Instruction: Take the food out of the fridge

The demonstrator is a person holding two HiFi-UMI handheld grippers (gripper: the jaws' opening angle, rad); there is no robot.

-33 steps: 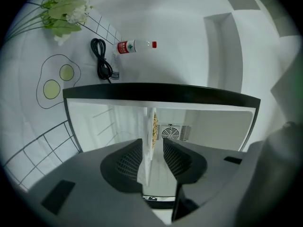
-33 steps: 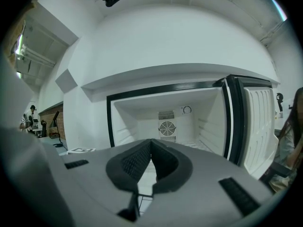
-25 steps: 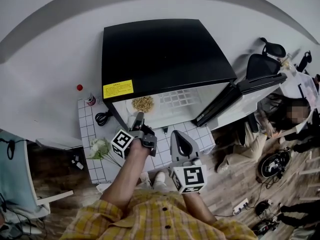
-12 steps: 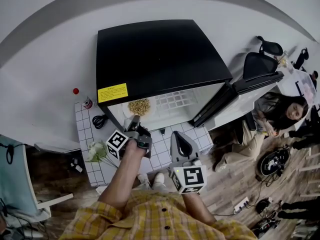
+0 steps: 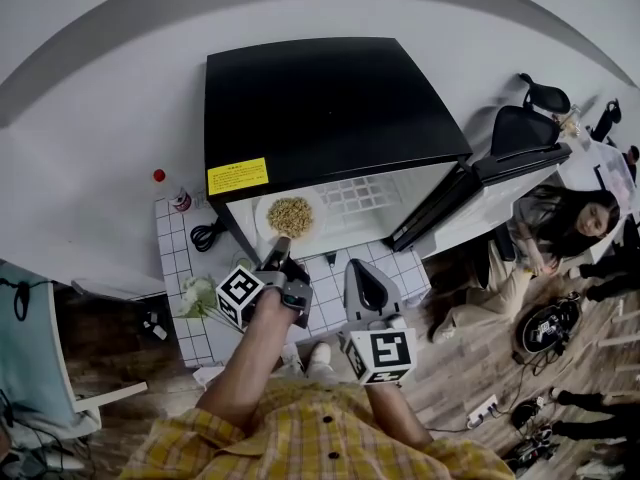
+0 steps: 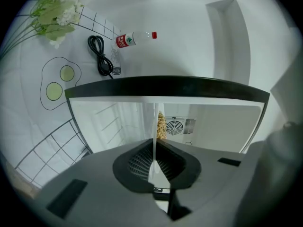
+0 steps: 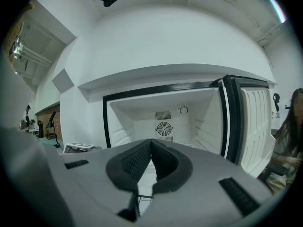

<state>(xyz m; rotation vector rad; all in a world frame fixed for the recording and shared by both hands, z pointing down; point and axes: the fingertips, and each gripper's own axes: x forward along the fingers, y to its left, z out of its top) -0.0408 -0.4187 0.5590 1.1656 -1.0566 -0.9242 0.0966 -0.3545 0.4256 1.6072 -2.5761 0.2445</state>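
Observation:
A black mini fridge (image 5: 330,108) stands with its door (image 5: 480,183) swung open to the right. A white plate (image 5: 264,220) of yellowish food (image 5: 290,215) sits at the left of the fridge's opening. My left gripper (image 5: 281,246) is at the plate's near edge, its jaws closing with the rim pinched between the pads. In the left gripper view the plate (image 6: 155,122) runs edge-on between the pads of the left gripper (image 6: 154,148), with the food (image 6: 161,125) just behind. My right gripper (image 5: 362,273) hangs shut and empty in front of the fridge, and the right gripper (image 7: 151,142) faces the white interior (image 7: 163,122).
A red-capped bottle (image 5: 180,200), a coiled black cable (image 5: 205,236) and white flowers (image 5: 198,294) lie on the tiled mat (image 5: 180,258) left of the fridge. A person (image 5: 560,233) sits on the floor at the right, near a black office chair (image 5: 525,128).
My left gripper's jaws have closed on the plate's rim, and more of the plate now shows outside the fridge's opening. The right gripper has kept still.

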